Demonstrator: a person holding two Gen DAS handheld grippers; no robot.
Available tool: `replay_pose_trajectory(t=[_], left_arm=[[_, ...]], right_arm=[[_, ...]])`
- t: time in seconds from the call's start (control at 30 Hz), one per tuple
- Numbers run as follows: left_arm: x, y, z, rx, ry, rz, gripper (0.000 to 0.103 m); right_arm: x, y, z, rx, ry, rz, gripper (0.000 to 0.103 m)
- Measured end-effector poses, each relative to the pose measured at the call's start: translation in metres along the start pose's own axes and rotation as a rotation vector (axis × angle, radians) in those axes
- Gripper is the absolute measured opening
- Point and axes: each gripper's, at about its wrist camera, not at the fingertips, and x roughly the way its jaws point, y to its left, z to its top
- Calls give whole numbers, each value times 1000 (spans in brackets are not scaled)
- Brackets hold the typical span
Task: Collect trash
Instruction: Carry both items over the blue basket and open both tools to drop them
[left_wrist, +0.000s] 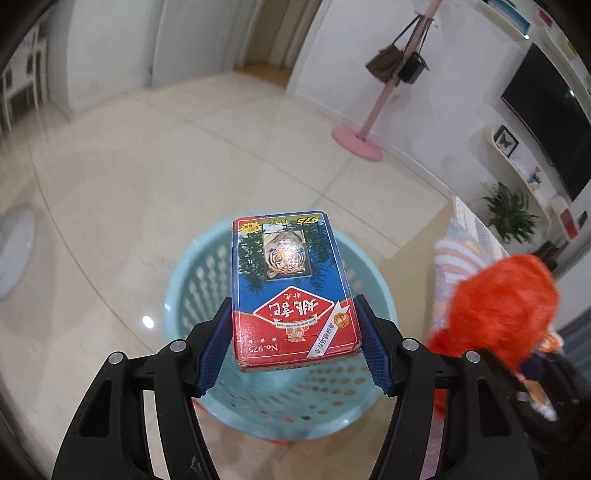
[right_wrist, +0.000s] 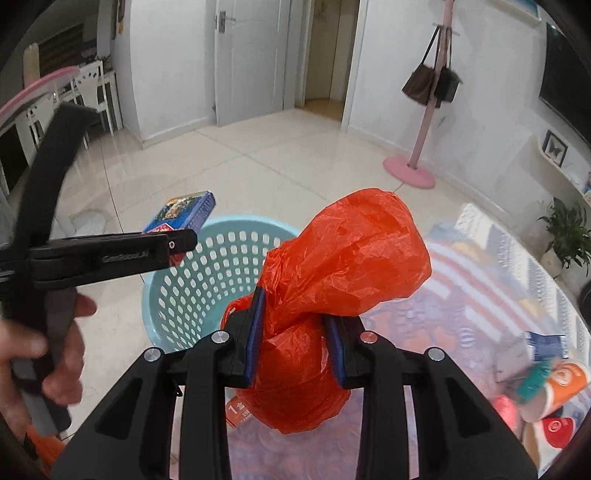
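Tiled floor (right_wrist: 258, 155) surrounds basket (right_wrist: 207, 266); tools (left_wrist: 291, 332) (right_wrist: 295, 325) clamp card box (left_wrist: 291, 280), bag (right_wrist: 347, 266).

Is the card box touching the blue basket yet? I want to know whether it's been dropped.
Apart. The left wrist view shows the card box clamped between the left gripper pads, held in the air above the blue basket.

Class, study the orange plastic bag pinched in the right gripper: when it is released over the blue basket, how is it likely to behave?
The orange plastic bag looks thin and crinkled, so it is probably floppy and light. The right hand-held gripper cinches it to a narrow waist, suggesting it crushes easily. Released, it may drift or catch on the blue basket rim rather than drop straight.
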Motion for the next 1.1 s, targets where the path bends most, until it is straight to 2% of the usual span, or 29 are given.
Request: replay_pose_trajectory(t=[0.13, 0.2, 0.27, 0.3, 0.37, 0.43, 0.63, 0.9, 1.1], left_arm=[[15, -1, -4, 31, 34, 62, 62], [20, -4, -6, 67, 46, 100, 62], [20, -5, -7, 79, 43, 113, 62], [20, -4, -7, 72, 45, 102, 62], [16, 1, -5, 44, 49, 70, 71], [11, 5, -3, 23, 34, 50, 73], [-2, 2, 1, 22, -4, 31, 73], [-20, -18, 7, 25, -60, -6, 73], [-41, -55, 7, 45, -128, -71, 73]], right_arm=[[29, 7, 0, 12, 62, 7, 30], [37, 5, 3, 14, 79, 2, 40], [42, 3, 3, 44, 91, 21, 42], [44, 3, 4, 52, 92, 30, 42], [47, 0, 5, 66, 97, 43, 52], [46, -1, 6, 84, 92, 45, 54], [41, -11, 0, 133, 104, 71, 54], [23, -22, -4, 140, 89, 54, 54], [-21, -54, -7, 172, 26, 36, 54]])
